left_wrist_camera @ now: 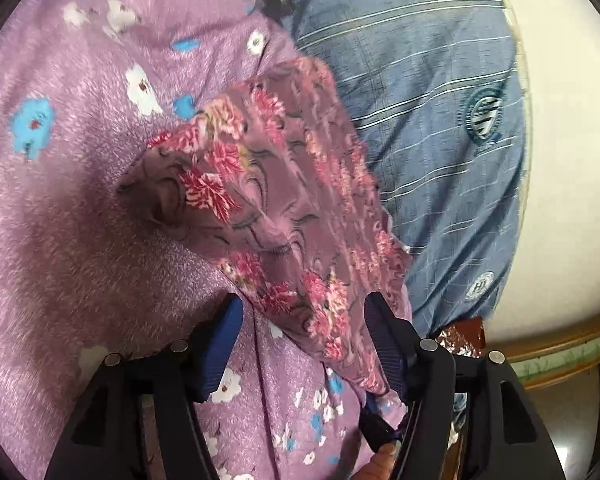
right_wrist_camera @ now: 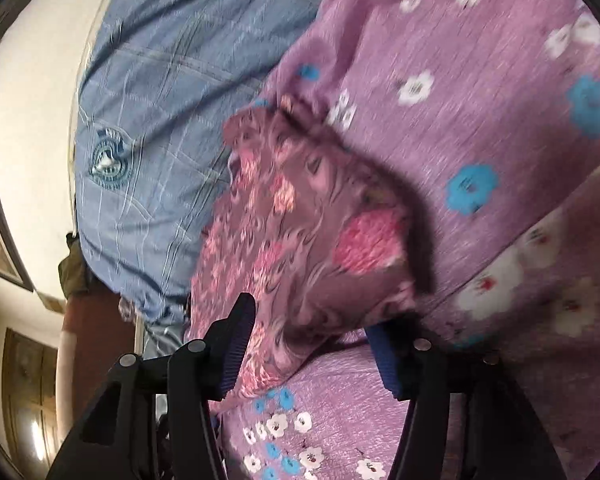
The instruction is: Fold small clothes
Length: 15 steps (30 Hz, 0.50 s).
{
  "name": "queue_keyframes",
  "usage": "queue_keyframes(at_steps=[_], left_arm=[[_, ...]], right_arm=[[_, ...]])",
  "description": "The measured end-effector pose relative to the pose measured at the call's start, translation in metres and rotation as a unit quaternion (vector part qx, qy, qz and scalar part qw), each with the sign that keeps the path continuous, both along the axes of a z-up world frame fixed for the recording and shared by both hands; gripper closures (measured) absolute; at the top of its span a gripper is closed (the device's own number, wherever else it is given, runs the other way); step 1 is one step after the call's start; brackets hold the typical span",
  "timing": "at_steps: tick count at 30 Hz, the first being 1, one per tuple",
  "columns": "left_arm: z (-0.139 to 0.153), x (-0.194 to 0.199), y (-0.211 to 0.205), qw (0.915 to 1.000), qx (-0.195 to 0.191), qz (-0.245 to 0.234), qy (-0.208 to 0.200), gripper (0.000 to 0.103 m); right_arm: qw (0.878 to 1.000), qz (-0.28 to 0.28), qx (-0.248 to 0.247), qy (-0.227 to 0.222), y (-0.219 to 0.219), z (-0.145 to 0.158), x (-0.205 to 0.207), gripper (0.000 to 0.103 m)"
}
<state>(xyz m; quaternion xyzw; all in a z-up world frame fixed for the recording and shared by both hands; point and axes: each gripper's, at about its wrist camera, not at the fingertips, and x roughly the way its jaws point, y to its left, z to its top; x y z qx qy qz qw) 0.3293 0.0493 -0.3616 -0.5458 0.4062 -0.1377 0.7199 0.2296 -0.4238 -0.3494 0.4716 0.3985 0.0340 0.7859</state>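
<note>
A small mauve garment with pink and red flowers (left_wrist_camera: 276, 208) lies crumpled on a purple bedspread with blue and white flowers (left_wrist_camera: 80, 184). In the left wrist view my left gripper (left_wrist_camera: 304, 344) is open, its blue pads either side of the garment's near edge. In the right wrist view the same garment (right_wrist_camera: 300, 240) lies between the open fingers of my right gripper (right_wrist_camera: 312, 344), its near edge reaching down between the pads. Whether either pad touches the cloth I cannot tell. Both views are blurred.
A blue striped cloth with round emblems (left_wrist_camera: 432, 128) lies beside the garment on the bed, also in the right wrist view (right_wrist_camera: 156, 128). A pale wall (left_wrist_camera: 572, 184) and wooden furniture (right_wrist_camera: 24, 396) lie beyond the bed's edge.
</note>
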Motion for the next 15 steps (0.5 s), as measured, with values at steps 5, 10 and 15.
queue_keyframes(at_steps=[5, 10, 15], left_arm=[[-0.003, 0.020, 0.001, 0.9994, -0.019, 0.025, 0.011, 0.040], [-0.003, 0.021, -0.001, 0.9989, -0.014, 0.044, 0.002, 0.047], [0.002, 0.005, -0.005, 0.9968, 0.038, 0.069, -0.007, 0.070]], right_arm=[[1.000, -0.003, 0.007, -0.013, 0.008, 0.000, 0.006, 0.050], [1.000, -0.015, -0.009, -0.018, 0.013, 0.000, 0.009, 0.083], [0.999, -0.018, -0.026, -0.018, 0.013, 0.003, 0.006, 0.089]])
